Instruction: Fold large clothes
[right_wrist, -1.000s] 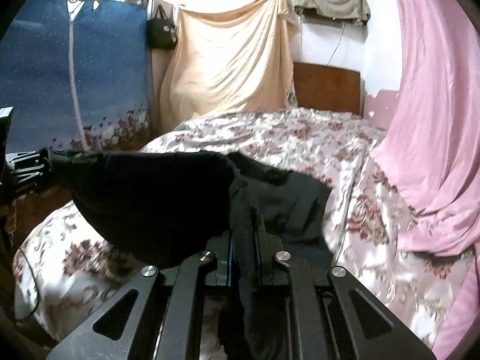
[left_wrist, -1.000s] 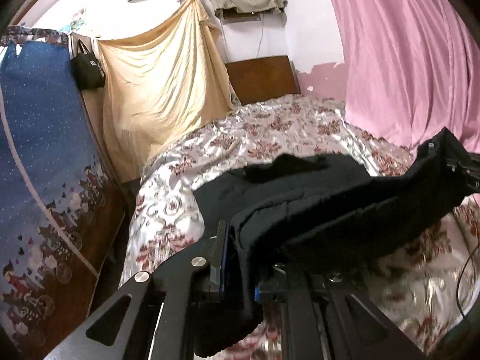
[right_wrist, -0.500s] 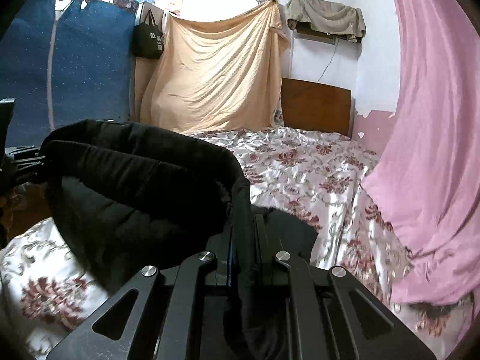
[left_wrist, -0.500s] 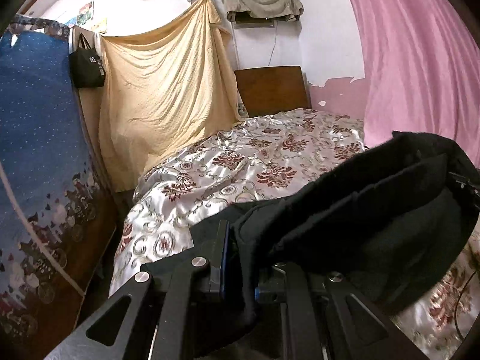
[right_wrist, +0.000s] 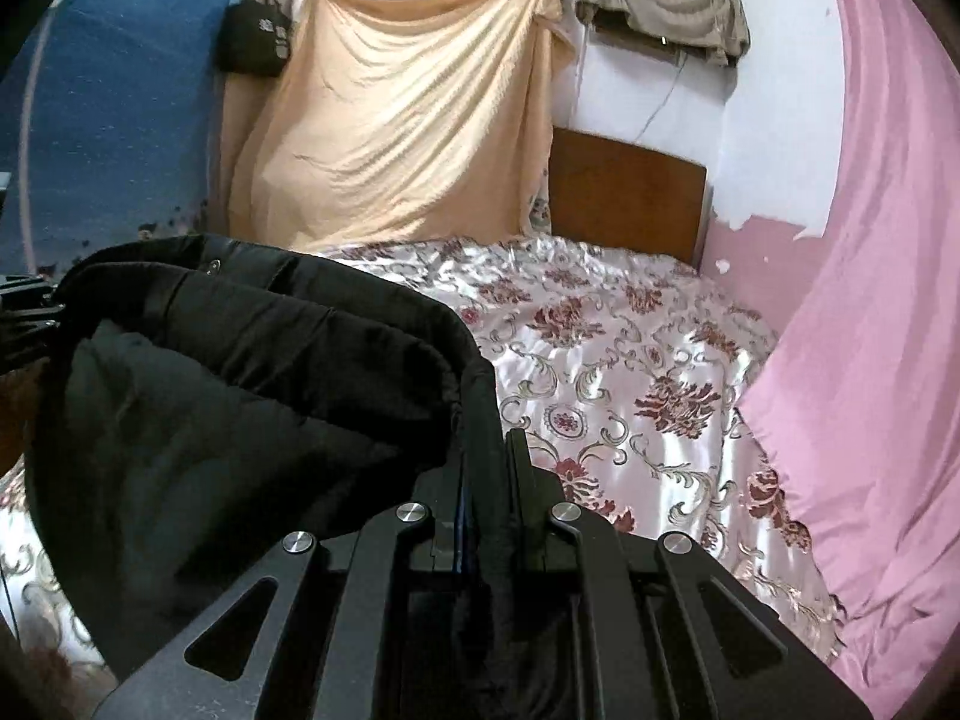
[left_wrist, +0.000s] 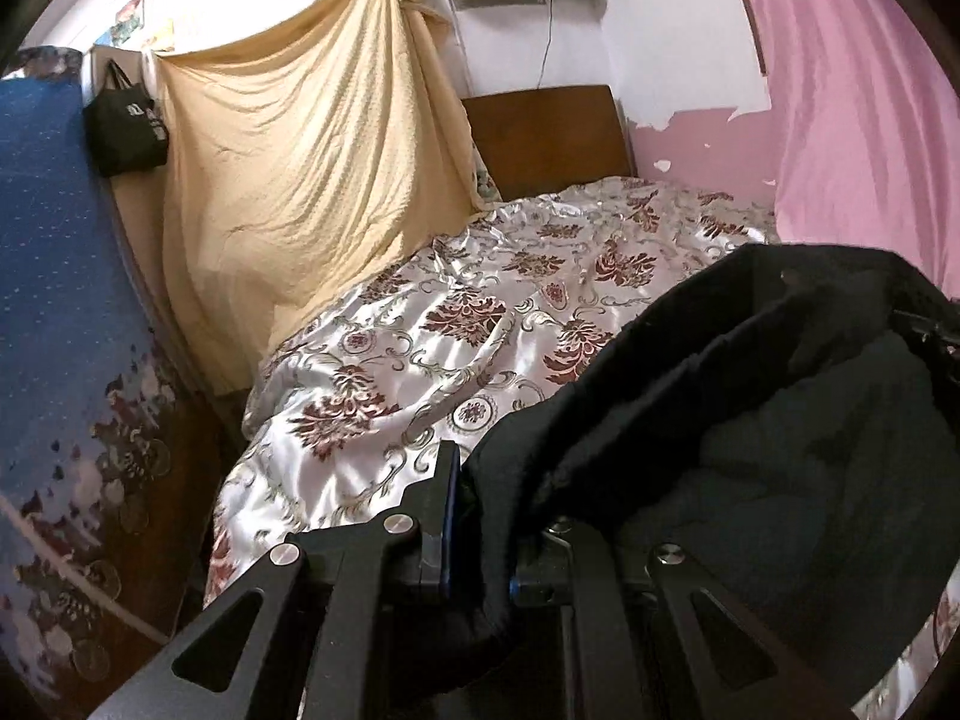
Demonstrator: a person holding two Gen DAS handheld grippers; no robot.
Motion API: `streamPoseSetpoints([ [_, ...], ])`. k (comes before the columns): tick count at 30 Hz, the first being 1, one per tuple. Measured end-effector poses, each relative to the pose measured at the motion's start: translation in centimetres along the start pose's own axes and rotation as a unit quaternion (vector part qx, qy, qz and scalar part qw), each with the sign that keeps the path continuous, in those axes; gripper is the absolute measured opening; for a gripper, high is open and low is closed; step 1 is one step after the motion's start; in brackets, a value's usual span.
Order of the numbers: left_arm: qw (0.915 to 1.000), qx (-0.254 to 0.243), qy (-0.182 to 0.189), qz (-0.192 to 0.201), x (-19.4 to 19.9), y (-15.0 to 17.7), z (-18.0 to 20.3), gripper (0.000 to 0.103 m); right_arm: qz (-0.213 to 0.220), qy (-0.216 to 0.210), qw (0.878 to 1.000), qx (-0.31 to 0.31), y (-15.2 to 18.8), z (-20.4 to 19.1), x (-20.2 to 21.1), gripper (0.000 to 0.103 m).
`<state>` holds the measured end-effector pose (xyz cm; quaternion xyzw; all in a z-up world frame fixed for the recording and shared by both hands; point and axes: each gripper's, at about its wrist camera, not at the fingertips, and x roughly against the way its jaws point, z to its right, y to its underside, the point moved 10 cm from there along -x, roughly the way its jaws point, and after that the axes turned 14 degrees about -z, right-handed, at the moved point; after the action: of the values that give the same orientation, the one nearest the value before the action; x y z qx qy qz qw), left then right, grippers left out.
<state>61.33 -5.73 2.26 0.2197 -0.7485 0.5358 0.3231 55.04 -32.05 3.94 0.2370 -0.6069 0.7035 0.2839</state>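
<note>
A large black garment (left_wrist: pixel 750 420) hangs in the air between my two grippers, above the bed. My left gripper (left_wrist: pixel 483 504) is shut on one edge of it; the cloth runs right to the other gripper at the frame edge. In the right wrist view my right gripper (right_wrist: pixel 487 450) is shut on the garment (right_wrist: pixel 240 396), which sags to the left in a thick fold toward the left gripper (right_wrist: pixel 30 312). The garment's lower part is hidden below both views.
The bed has a shiny floral cover (left_wrist: pixel 480 324) (right_wrist: pixel 630 372) and a wooden headboard (right_wrist: pixel 624 198). A pink curtain (right_wrist: pixel 870 300) hangs on the right. A beige sheet (left_wrist: pixel 312 180) and a blue patterned panel (left_wrist: pixel 54 300) are on the left. A black bag (left_wrist: pixel 123 126) hangs on the wall.
Both grippers have lifted the black garment off the bed. It lay partly on the cover a second ago and now hangs clear between them, with more bare cover showing.
</note>
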Motion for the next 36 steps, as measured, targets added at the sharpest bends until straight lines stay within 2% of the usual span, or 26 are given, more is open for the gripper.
streamPoseSetpoints([
  [4,0.9998,-0.009,-0.005,-0.014,-3.2,-1.4,0.8,0.011,-0.032,-0.012,0.999,-0.011,-0.7,1.3,-4.6,0.009],
  [10,0.9986,-0.002,0.003,-0.053,-7.9,-0.9,1.7,0.012,-0.067,-0.017,0.998,-0.01,-0.2,2.0,-9.1,0.009],
  [15,0.9921,0.058,0.052,-0.098,-11.1,0.6,1.2,0.016,-0.096,-0.021,0.995,-0.009,1.1,1.9,-12.3,0.011],
  [17,0.9884,0.088,0.07,-0.103,-11.4,1.2,0.7,0.024,-0.096,-0.032,0.995,-0.014,1.1,1.8,-12.8,0.015],
  [18,0.9869,0.095,0.08,-0.103,-11.4,1.3,0.6,0.026,-0.093,-0.032,0.995,-0.02,1.1,2.0,-12.7,0.02],
  [19,0.9863,0.1,0.089,-0.097,-11.1,1.3,0.5,0.036,-0.09,-0.032,0.995,-0.025,1.1,2.4,-12.7,0.031],
  [20,0.9865,0.106,0.089,-0.087,-10.5,1.2,0.3,0.061,-0.082,-0.036,0.995,-0.032,0.9,2.7,-12.3,0.037],
  [21,0.9871,0.114,0.084,-0.074,-9.9,0.9,-0.2,0.078,-0.068,-0.04,0.996,-0.041,0.5,3.0,-11.5,0.051],
  [22,0.9877,0.127,0.075,-0.052,-8.9,0.5,-0.8,0.097,-0.057,-0.04,0.997,-0.045,0.3,3.2,-11.0,0.06],
  [24,0.9866,0.144,0.076,-0.005,-6.7,-0.2,-1.6,0.099,-0.028,-0.041,0.997,-0.053,-0.2,3.4,-9.0,0.064],
  [26,0.9845,0.142,0.103,0.003,-5.1,0.0,-1.1,0.099,-0.016,-0.051,0.997,-0.057,-0.2,3.2,-7.6,0.069],
  [28,0.9856,0.126,0.112,0.01,-3.9,0.8,-0.2,0.099,-0.01,-0.06,0.997,-0.05,0.3,2.4,-6.1,0.08],
  [31,0.9856,0.083,0.145,0.024,-2.2,2.9,3.0,0.101,0.006,-0.083,0.996,-0.036,2.0,0.4,-3.6,0.094],
  [36,0.981,0.021,0.192,0.018,-2.3,7.1,9.0,0.103,0.013,-0.127,0.992,-0.014,6.1,-3.1,-2.8,0.095],
])
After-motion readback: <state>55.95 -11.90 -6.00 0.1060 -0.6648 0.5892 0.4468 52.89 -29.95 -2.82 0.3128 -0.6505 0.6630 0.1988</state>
